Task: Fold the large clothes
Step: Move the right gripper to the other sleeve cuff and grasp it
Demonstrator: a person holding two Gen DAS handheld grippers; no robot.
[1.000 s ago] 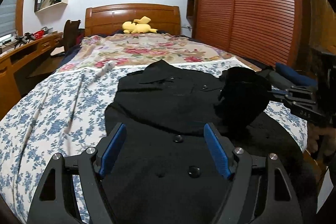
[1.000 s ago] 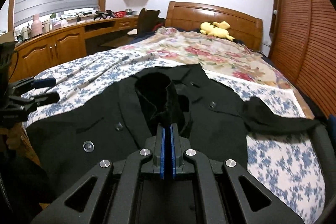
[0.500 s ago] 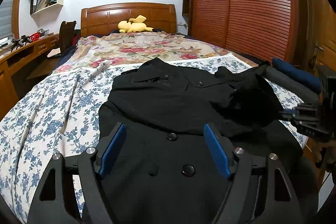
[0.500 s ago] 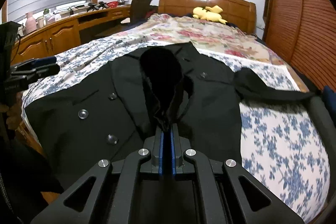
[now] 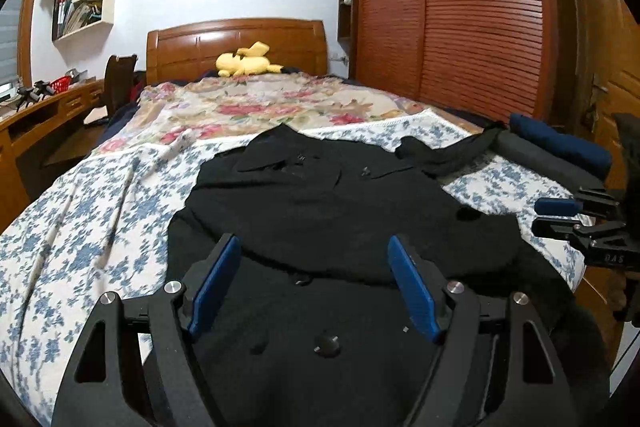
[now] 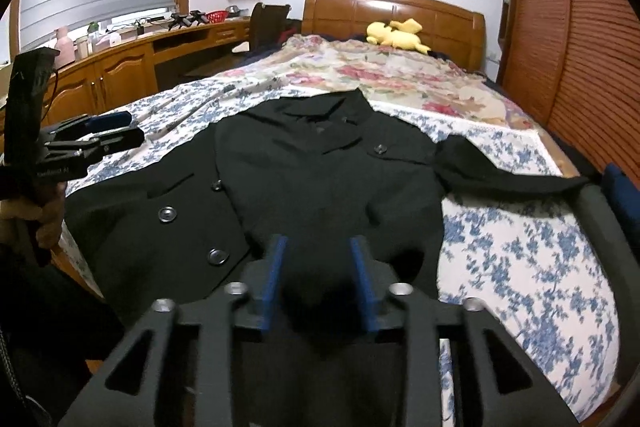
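Note:
A black buttoned coat [image 5: 320, 195] [image 6: 320, 167] lies face up on the blue-flowered sheet [image 5: 80, 227], collar toward the headboard. My left gripper [image 5: 312, 241] hovers open over the coat's lower front, with nothing between its pads. My right gripper [image 6: 317, 241] is over the coat's near right side. Its jaws are opening, and dark cloth lies blurred below the gap without being pinched. One sleeve is folded in over the chest. The other sleeve [image 6: 500, 175] stretches out to the bed's right edge. Each gripper shows in the other's view: right gripper [image 5: 560, 215], left gripper [image 6: 120, 129].
A yellow plush toy [image 5: 244, 63] lies by the wooden headboard [image 5: 240, 43]. A slatted wardrobe [image 5: 460, 7] runs along the right. A desk [image 6: 120, 63] and a chair [image 6: 268, 23] stand on the left. Folded dark blue cloth [image 5: 560, 143] sits at the bed's right edge.
The right gripper, shut on a lifted black sleeve a second ago, has parted its jaws and the sleeve now lies flat on the coat. Both grippers drew back toward the bed's foot.

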